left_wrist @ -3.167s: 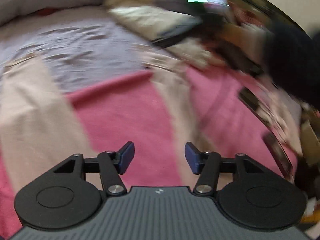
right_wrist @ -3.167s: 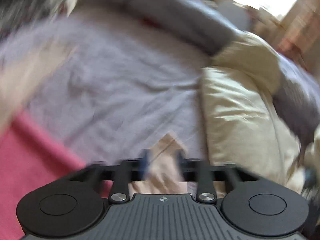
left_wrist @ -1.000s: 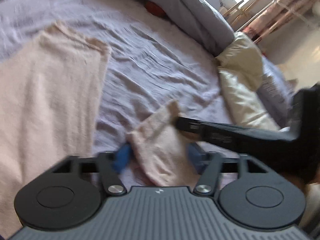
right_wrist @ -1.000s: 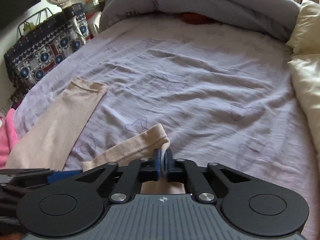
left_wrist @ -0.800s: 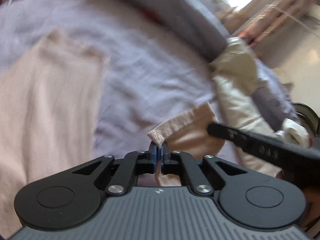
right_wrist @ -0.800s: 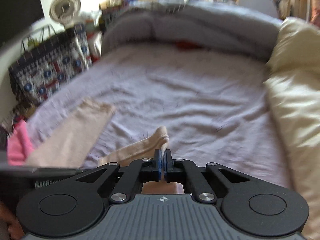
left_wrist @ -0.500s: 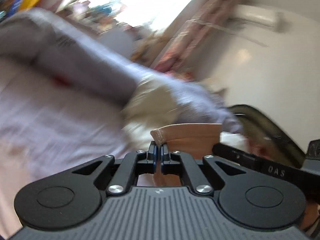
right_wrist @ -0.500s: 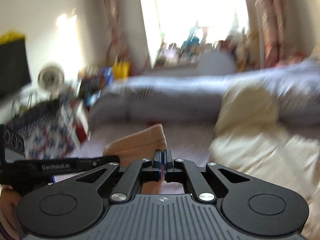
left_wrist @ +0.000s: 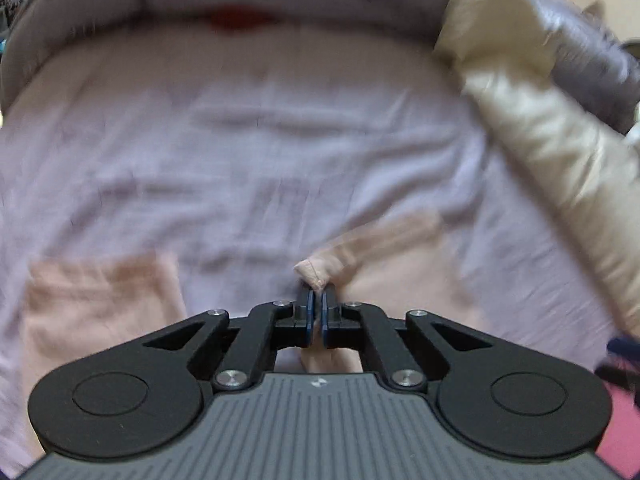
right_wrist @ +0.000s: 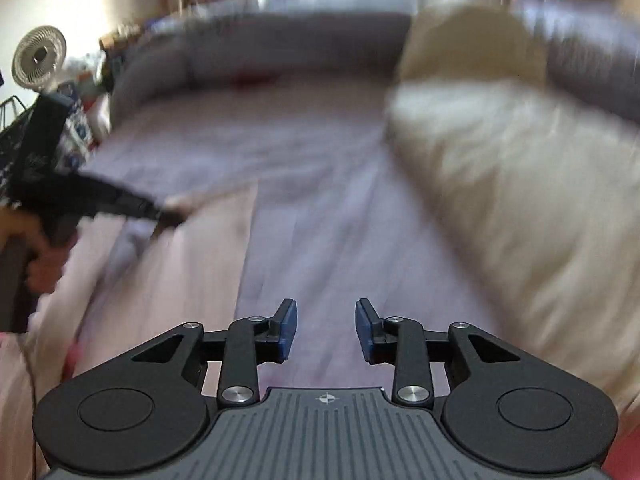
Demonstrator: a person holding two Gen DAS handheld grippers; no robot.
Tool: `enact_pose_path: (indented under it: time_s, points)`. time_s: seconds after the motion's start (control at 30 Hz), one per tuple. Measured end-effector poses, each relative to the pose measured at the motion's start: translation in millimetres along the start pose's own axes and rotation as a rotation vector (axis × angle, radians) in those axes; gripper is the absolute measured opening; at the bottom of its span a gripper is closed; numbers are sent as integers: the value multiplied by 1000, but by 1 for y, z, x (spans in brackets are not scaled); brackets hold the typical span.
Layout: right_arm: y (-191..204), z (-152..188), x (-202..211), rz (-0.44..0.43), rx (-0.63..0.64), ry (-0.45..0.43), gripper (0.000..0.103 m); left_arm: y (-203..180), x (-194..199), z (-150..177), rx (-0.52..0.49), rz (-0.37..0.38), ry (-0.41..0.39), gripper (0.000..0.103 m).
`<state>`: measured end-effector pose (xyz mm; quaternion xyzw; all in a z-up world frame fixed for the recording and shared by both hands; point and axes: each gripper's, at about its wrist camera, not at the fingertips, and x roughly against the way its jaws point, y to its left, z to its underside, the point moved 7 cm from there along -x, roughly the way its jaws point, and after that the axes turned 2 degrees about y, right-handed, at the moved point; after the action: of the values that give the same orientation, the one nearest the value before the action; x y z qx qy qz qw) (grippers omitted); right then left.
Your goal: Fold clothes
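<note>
A cream pillow (right_wrist: 500,168) lies on the lilac bedsheet (left_wrist: 240,140) below a grey duvet (right_wrist: 300,44); a white fan (right_wrist: 39,58) stands beside the bed.

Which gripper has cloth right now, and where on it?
The left gripper pinches the peach garment at a hemmed corner; the right gripper, jaws opening, holds nothing.

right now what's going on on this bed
A person is folding a beige garment on the lavender bed sheet with two handheld grippers. The left gripper is shut on a hemmed edge of the cloth. The right gripper is opening, with nothing between its fingers.
</note>
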<state>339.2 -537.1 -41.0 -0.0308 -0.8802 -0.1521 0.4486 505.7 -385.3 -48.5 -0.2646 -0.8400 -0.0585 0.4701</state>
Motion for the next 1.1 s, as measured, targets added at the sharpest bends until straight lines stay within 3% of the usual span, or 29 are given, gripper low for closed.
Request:
enact_pose_path:
  time_s: [0.07, 0.23, 0.33, 0.4, 0.43, 0.5, 0.63, 0.73, 0.83, 0.9, 0.97, 1.03, 1.1]
  points:
    - [2, 6, -15, -97, -75, 2, 56, -1, -1, 2, 10, 0, -28, 1]
    - [14, -41, -63, -153, -197, -113, 56, 16, 1, 2, 118, 106, -25, 2]
    - [25, -77, -98, -140, -209, -124, 58, 25, 1, 8, 181, 171, -32, 2]
    - [35, -94, -113, -85, -174, -98, 30, 26, -1, 8, 195, 190, -38, 2]
    - [39, -101, -118, -87, -167, -65, 5, 25, -1, 5, 198, 195, -37, 2]
    - [42, -110, -110, -101, -160, -56, 2, 22, 8, -4, 200, 241, -60, 1]
    - [24, -125, -76, -55, -151, -157, 2, 7, 22, -36, 136, 364, -113, 1]
    - [3, -132, -73, 56, -139, -204, 2, -5, 6, -40, 52, 314, -80, 2]
    - [-9, -125, -94, 71, -158, -168, 2, -2, -26, -20, 48, 221, -20, 6]
    - [-12, -106, -120, 78, -133, -113, 1, -5, -28, -8, -12, 210, -120, 13]
    - [-7, -95, -125, 110, -30, -212, 0, -7, -29, -4, -19, 206, -170, 13]
    - [-1, -95, -128, 143, 14, -241, 0, -6, -30, -6, 3, 217, -166, 13]
    - [2, -103, -122, 138, -17, -195, 8, 0, -29, -11, 65, 246, -132, 13]
